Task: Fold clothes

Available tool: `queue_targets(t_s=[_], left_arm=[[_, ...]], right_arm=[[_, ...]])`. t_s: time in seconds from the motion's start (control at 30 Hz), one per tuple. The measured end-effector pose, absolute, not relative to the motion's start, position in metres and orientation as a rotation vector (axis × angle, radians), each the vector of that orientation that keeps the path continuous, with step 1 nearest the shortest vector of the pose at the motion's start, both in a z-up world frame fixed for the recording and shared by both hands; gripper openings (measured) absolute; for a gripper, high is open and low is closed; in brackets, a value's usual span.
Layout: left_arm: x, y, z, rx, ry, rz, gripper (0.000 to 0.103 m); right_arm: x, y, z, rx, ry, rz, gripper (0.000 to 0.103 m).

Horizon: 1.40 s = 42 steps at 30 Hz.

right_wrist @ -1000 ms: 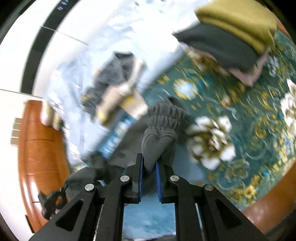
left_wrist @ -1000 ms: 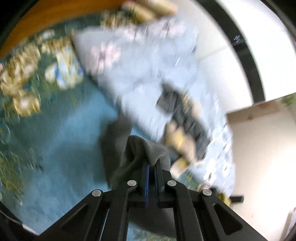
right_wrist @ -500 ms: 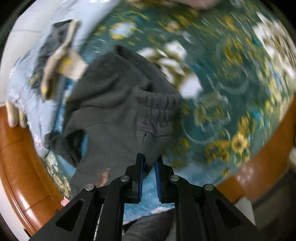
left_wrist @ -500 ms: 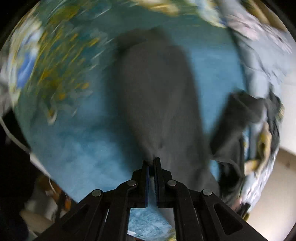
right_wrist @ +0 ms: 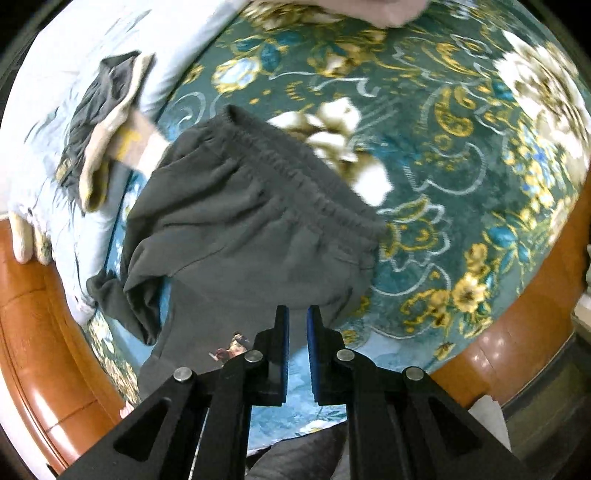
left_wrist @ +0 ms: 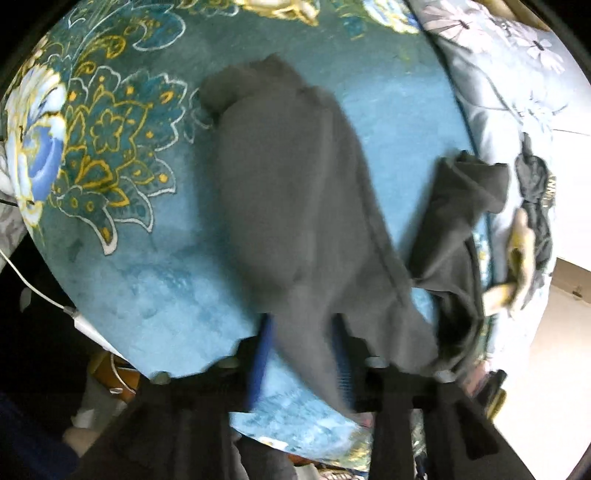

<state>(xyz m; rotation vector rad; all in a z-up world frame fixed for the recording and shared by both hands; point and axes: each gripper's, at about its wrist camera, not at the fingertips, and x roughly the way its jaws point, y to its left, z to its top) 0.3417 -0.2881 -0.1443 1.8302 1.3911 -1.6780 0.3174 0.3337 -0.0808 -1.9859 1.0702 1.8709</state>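
Dark grey trousers (left_wrist: 295, 192) lie on a teal flowered blanket (left_wrist: 122, 155). In the left wrist view one leg runs away from me and the other leg (left_wrist: 458, 221) is bunched at the right. My left gripper (left_wrist: 301, 325) is open, its blue pads either side of the leg's near end. In the right wrist view the trousers (right_wrist: 236, 229) show their elastic waistband (right_wrist: 295, 173) spread flat. My right gripper (right_wrist: 295, 314) is open by a narrow gap at the near edge of the waist part and holds nothing.
A pale blue floral sheet (left_wrist: 491, 92) with a heap of dark and tan clothes (right_wrist: 103, 125) lies beyond the trousers. A pink folded garment (right_wrist: 391, 9) sits at the far edge. A wooden bed frame (right_wrist: 509, 339) borders the blanket. A white cable (left_wrist: 44, 295) hangs at left.
Both grippers brought the trousers down onto the blanket and let go. The left jaws opened wide, the right jaws slightly. The waistband now lies spread out flat.
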Motion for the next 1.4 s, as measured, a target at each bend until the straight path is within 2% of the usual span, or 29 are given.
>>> queue_targets(t_s=[0.17, 0.3, 0.47, 0.63, 0.77, 1.03, 1.2, 1.27, 1.33, 1.4], left_arm=[[0.321, -0.283, -0.115, 1.831, 1.322, -1.793, 0.045], [0.279, -0.253, -0.101, 1.885, 1.152, -1.962, 0.051], [0.219, -0.200, -0.095, 1.910, 1.010, -2.123, 0.054], [0.173, -0.155, -0.098, 1.903, 0.958, -2.209, 0.065], [0.138, -0.129, -0.110, 1.953, 0.823, -2.241, 0.066], [0.078, -0.105, -0.129, 1.995, 0.580, -2.268, 0.068], [0.055, -0.090, -0.136, 2.013, 0.408, -2.298, 0.067], [0.051, -0.092, -0.142, 2.014, 0.411, -2.274, 0.058], [0.049, -0.095, -0.147, 2.020, 0.424, -2.245, 0.018], [0.051, -0.103, -0.150, 2.010, 0.446, -2.230, 0.003]], right_arm=[[0.293, 0.307, -0.075, -2.073, 0.959, 1.936, 0.010], [0.273, 0.290, -0.071, -2.141, 0.862, 1.959, 0.010], [0.241, 0.268, -0.066, -2.238, 0.696, 1.977, 0.010], [0.205, 0.244, -0.061, -2.346, 0.477, 1.993, 0.010], [0.174, 0.225, -0.058, -2.405, 0.345, 2.019, 0.010], [0.137, 0.192, -0.064, -2.516, 0.204, 2.045, 0.011], [0.124, 0.192, -0.064, -2.518, 0.208, 2.072, 0.012], [0.122, 0.195, -0.062, -2.505, 0.237, 2.080, 0.012], [0.122, 0.200, -0.061, -2.495, 0.261, 2.083, 0.012], [0.123, 0.206, -0.062, -2.485, 0.286, 2.071, 0.012]])
